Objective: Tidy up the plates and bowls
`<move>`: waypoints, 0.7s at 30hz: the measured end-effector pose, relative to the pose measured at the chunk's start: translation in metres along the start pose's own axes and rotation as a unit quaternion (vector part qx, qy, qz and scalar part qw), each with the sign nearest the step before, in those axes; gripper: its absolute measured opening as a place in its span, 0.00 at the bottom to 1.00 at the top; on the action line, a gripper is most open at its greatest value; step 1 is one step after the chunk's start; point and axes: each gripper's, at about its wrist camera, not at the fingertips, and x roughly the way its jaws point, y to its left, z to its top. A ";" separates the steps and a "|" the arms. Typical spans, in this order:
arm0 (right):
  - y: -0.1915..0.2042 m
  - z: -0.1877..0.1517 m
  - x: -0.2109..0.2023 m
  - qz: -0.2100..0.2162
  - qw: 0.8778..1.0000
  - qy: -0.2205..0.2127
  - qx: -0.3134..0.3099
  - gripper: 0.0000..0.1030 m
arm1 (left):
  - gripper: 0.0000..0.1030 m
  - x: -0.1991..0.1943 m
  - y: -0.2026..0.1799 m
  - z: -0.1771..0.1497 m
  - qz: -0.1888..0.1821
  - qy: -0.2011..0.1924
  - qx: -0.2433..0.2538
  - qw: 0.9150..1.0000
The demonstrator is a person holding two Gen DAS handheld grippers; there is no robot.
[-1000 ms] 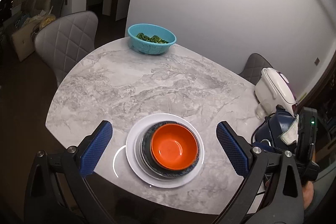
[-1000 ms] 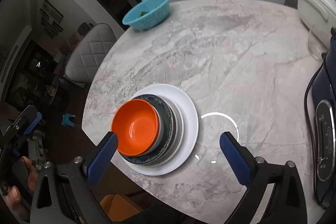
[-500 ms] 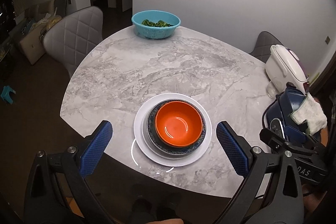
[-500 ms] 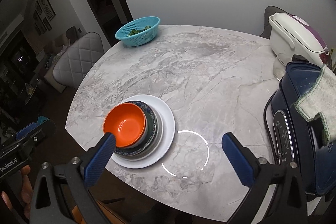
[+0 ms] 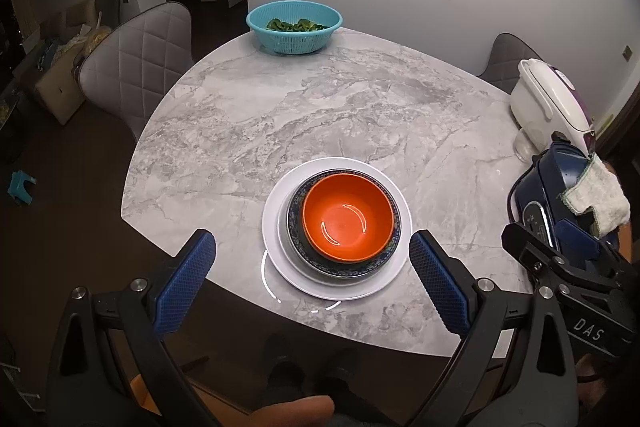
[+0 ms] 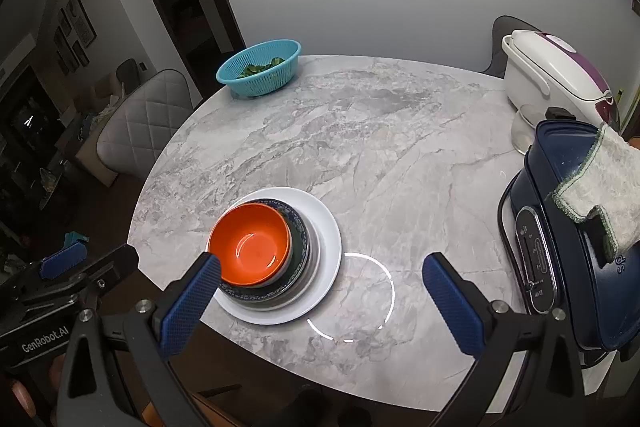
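Still stacked: orange bowl (image 5: 346, 217) sits off-centre on white plate (image 5: 280, 227); both grippers, left gripper (image 5: 312, 277) and right gripper (image 6: 320, 301), spread, empty. Nudging could topple it.

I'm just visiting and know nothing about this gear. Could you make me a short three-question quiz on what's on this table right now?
1. True or false: the orange bowl sits on top of the stack.
2. What lies at the bottom of that stack: A) white plate, B) teal basket, C) cloth?
3. Fill in: the left hand-held gripper and the right hand-held gripper are both ____ and hold nothing.

Key: 1 true; 2 A; 3 open.
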 end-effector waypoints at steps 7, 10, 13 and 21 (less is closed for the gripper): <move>0.003 0.000 0.002 -0.017 1.000 0.002 0.002 1.00 | 0.95 0.004 0.011 0.000 0.015 0.005 -0.002 1.000; 0.006 -0.001 0.003 -0.022 1.000 0.004 -0.001 1.00 | 0.95 0.005 0.013 0.000 0.019 0.007 -0.002 1.000; 0.008 -0.002 0.004 -0.023 1.000 0.005 -0.002 1.00 | 0.95 0.006 0.015 0.000 0.024 0.007 0.000 1.000; 0.011 -0.003 0.005 -0.025 1.000 0.005 -0.002 1.00 | 0.95 0.002 0.014 0.002 0.029 0.001 0.003 1.000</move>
